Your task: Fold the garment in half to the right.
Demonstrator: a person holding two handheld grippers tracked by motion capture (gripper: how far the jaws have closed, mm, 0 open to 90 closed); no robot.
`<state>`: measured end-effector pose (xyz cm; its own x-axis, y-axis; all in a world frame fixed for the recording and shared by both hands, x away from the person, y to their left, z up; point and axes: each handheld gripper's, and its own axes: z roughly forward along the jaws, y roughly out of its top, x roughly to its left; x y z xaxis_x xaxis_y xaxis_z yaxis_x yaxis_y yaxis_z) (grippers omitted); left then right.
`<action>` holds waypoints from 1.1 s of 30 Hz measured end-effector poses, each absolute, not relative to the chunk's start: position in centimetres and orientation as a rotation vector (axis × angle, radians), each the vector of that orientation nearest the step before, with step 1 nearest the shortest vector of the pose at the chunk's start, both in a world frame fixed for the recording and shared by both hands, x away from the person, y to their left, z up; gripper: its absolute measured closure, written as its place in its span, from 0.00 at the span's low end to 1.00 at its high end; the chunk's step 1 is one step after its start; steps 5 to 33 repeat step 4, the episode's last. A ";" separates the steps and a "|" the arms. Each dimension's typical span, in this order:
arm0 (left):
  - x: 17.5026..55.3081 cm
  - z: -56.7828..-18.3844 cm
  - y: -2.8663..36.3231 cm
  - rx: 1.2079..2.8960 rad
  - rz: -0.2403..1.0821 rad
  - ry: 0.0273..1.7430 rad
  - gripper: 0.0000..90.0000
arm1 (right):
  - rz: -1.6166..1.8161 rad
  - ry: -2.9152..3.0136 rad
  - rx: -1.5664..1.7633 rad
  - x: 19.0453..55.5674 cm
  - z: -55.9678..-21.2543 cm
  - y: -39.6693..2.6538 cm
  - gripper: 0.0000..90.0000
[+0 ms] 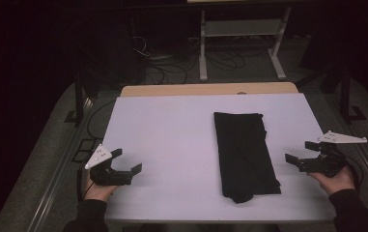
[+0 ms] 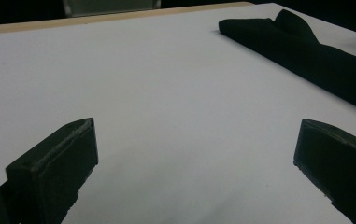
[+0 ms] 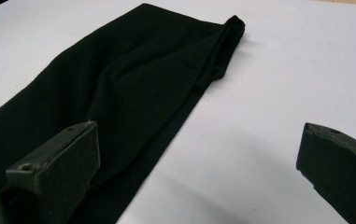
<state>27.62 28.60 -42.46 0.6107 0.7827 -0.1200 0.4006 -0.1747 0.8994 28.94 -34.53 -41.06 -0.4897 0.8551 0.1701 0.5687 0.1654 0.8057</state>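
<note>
We start at the left; our left gripper [image 1: 126,160] sits near the left edge of the table [image 1: 162,130], held in our left hand [image 1: 96,189]; its jaws are wide open w/ nothing between them, just bare white top; in the left gripper view the gripper [image 2: 194,154] has its two black jaws standing far apart, low over the table [image 2: 166,93]; the cloth [image 2: 306,51] lies off to the right & farther away, well apart from this gripper.

Next, the middle; the cloth [image 1: 244,154] is black & folded into a long strip; it lies flat on the table, a bit right of centre, running from far to near; its near end looks a little bunched up; nothing touches it.

Now the right; our right gripper [image 1: 301,152] is near the right edge of the table, held in our right hand [image 1: 337,181]; its jaws are open too & hold nothing; it points in toward the cloth & is near it but not touching; in the right gripper view the gripper [image 3: 196,154] has its jaws wide apart; the cloth [image 3: 119,84] lies just ahead, partly behind one jaw, & white table [image 3: 283,70] shows at the other jaw.

Past the table, the floor [image 1: 181,72] is dark w/ cables.
</note>
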 end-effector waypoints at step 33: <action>27.7 -42.4 29.1 1.787 0.456 0.965 0.00 | 1.242 2.135 1.361 29.1 -41.2 -34.5 0.00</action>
